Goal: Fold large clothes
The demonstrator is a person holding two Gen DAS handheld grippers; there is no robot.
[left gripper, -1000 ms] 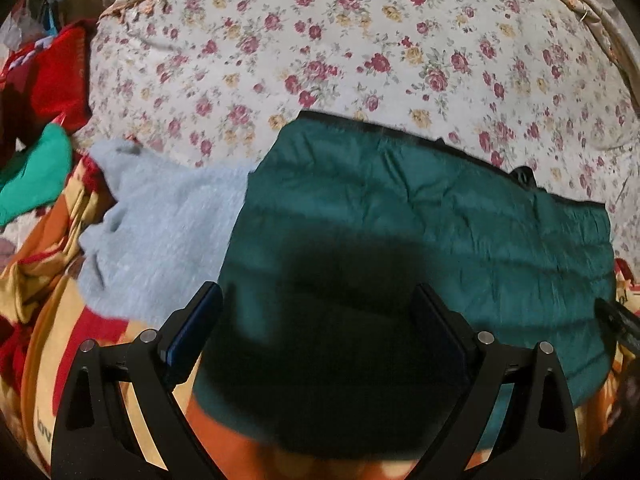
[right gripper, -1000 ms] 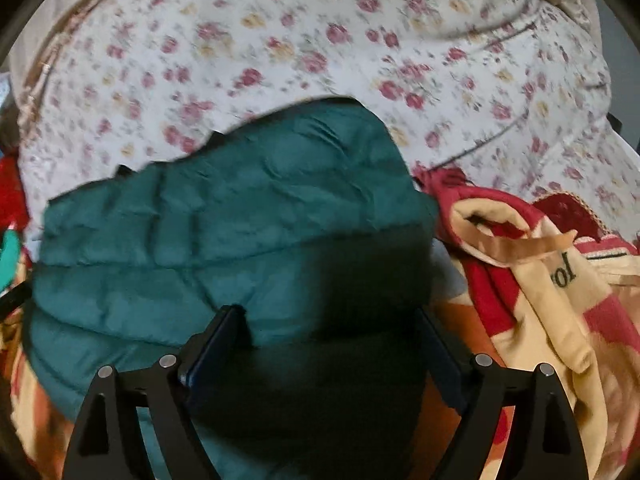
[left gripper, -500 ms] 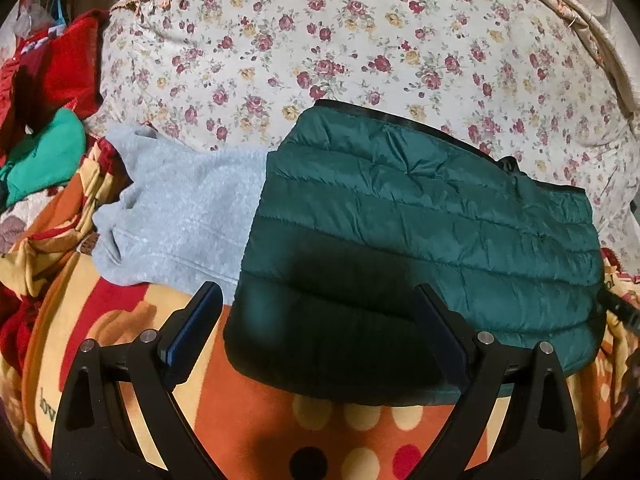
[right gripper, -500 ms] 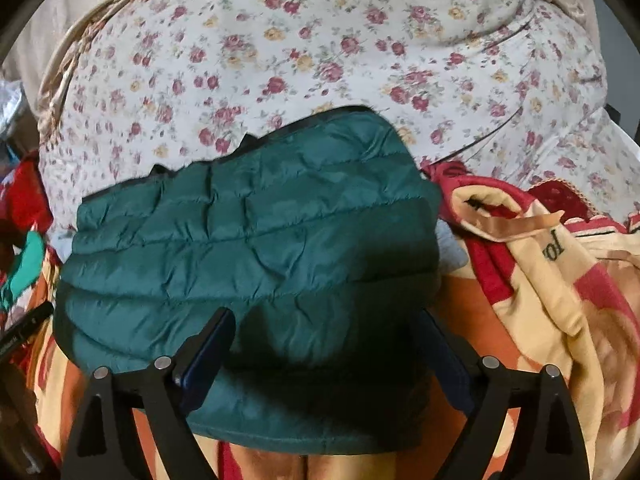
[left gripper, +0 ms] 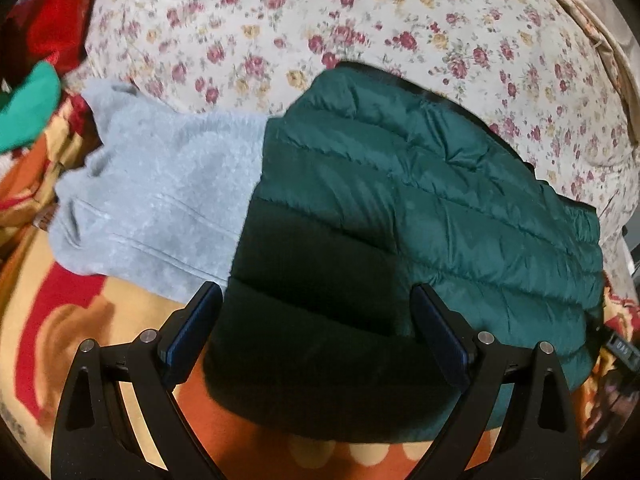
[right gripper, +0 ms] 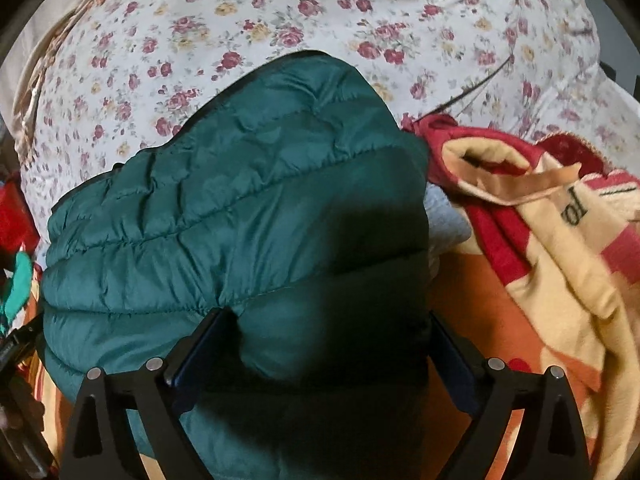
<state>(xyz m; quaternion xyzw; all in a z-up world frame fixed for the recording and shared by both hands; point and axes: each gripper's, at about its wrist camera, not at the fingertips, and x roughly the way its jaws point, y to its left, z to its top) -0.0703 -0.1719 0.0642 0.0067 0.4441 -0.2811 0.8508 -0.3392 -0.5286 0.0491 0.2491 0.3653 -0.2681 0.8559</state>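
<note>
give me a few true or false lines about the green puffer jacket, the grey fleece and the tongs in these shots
1. The folded dark green quilted puffer jacket lies partly over the light grey fleece garment. True.
2. The left tongs are clamped on the grey fleece. False: they are open, over the jacket's near edge.
3. A white bedspread with red flowers lies beyond the jacket. True.
4. The right tongs are shut. False: they are open, and their jaws have just been opening, with the jacket's edge between them.
5. The jacket is bright red. False: it is dark green.
</note>
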